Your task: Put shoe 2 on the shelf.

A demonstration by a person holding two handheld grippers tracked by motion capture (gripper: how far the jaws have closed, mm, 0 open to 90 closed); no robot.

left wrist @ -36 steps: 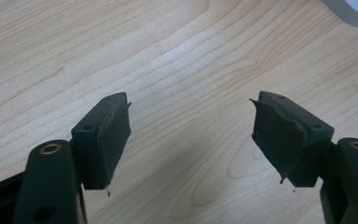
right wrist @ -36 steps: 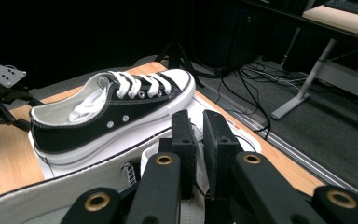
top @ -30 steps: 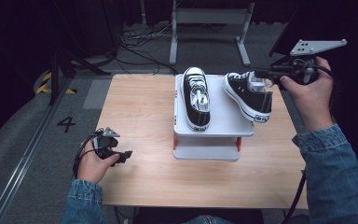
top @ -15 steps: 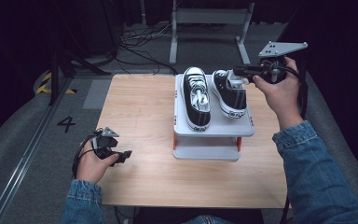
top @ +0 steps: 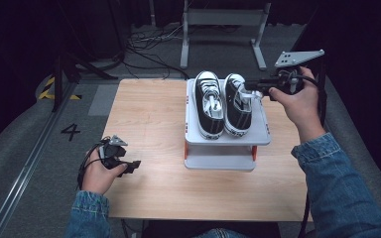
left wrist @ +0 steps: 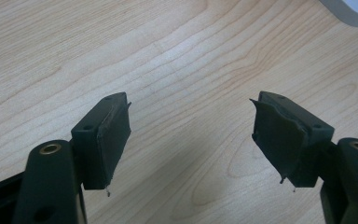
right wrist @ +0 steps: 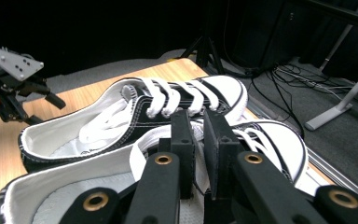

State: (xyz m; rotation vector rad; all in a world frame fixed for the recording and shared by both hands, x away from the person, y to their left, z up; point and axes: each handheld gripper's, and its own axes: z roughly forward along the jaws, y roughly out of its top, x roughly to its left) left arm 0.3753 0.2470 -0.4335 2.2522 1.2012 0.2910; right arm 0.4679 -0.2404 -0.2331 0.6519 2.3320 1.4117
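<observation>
Shoes point(top: 224, 103) stood side by side on the rack point(top: 226, 139), toes away from us. Our right gripper point(top: 250, 88) pinched the right shoe's point(top: 239, 104) tongue from its right; our left gripper point(top: 133, 166) rested spread, well apart.

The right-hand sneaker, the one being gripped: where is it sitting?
In the high view the right sneaker sits on the white shoe rack at the table's right-centre, beside the left sneaker, with the right gripper clamping its side.

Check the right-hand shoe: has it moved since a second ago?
Yes. The right shoe has swung from angled off the white stand's right edge to lying parallel beside the left shoe, held by the right gripper.
</observation>
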